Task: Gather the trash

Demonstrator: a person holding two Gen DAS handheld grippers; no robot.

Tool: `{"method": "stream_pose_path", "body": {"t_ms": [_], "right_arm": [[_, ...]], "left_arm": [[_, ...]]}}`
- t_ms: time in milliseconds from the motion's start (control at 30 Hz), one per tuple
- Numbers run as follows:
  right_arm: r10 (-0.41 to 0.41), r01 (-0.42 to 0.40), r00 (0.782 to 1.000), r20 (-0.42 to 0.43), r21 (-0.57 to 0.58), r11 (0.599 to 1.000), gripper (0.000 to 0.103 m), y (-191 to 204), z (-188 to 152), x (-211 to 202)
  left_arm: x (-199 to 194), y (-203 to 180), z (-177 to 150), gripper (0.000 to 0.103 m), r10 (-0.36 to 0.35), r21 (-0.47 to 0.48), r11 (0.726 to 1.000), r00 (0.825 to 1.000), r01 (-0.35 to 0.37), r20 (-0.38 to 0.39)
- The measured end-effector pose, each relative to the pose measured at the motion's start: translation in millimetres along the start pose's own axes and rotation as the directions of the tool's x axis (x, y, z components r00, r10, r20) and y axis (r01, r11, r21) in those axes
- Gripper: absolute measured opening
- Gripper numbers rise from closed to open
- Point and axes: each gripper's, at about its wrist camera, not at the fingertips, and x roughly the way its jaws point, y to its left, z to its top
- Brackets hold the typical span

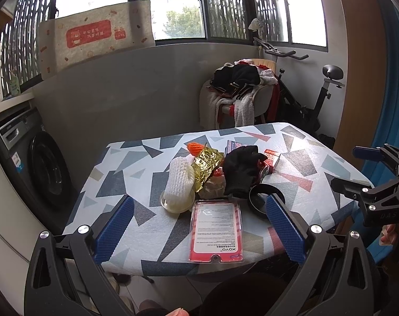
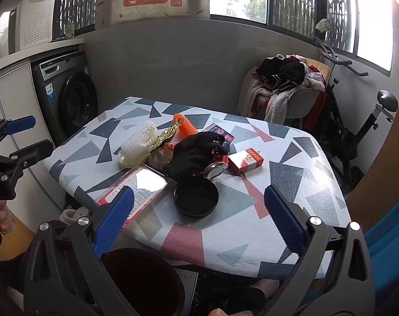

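Observation:
A heap of trash lies mid-table: a white foam net (image 1: 179, 184) (image 2: 143, 143) on a clear cup, gold foil (image 1: 206, 167) (image 2: 168, 134), an orange net (image 1: 196, 148) (image 2: 186, 126), a black glove (image 1: 241, 169) (image 2: 194, 155) over a can (image 2: 216, 169), a red box (image 2: 245, 161) (image 1: 272, 159), a black lid (image 2: 196, 198) (image 1: 260, 200) and a red phone-case pack (image 1: 216, 230) (image 2: 136, 187). My left gripper (image 1: 199, 231) is open around the pack's near end. My right gripper (image 2: 199, 222) is open, hovering over the table's front edge near the black lid. Neither holds anything.
A dark bin (image 2: 141, 281) stands below the table's front edge (image 2: 225, 260). A washing machine (image 2: 68, 94) is at the left, a chair piled with clothes (image 2: 286, 87) and an exercise bike (image 2: 368, 121) at the right. A hand (image 2: 0, 218) holds the left gripper.

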Motion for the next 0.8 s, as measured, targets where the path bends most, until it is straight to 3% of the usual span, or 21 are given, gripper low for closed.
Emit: {"method": "stream_pose_path", "body": {"t_ms": [800], "right_arm": [[-0.002, 0.002, 1.000, -0.004, -0.002, 1.000, 0.097, 1.6, -8.1, 2.4]], "left_arm": [[0.5, 0.4, -3.1, 0.098, -0.001, 0.001, 1.000, 1.000, 0.001, -0.002]]}}
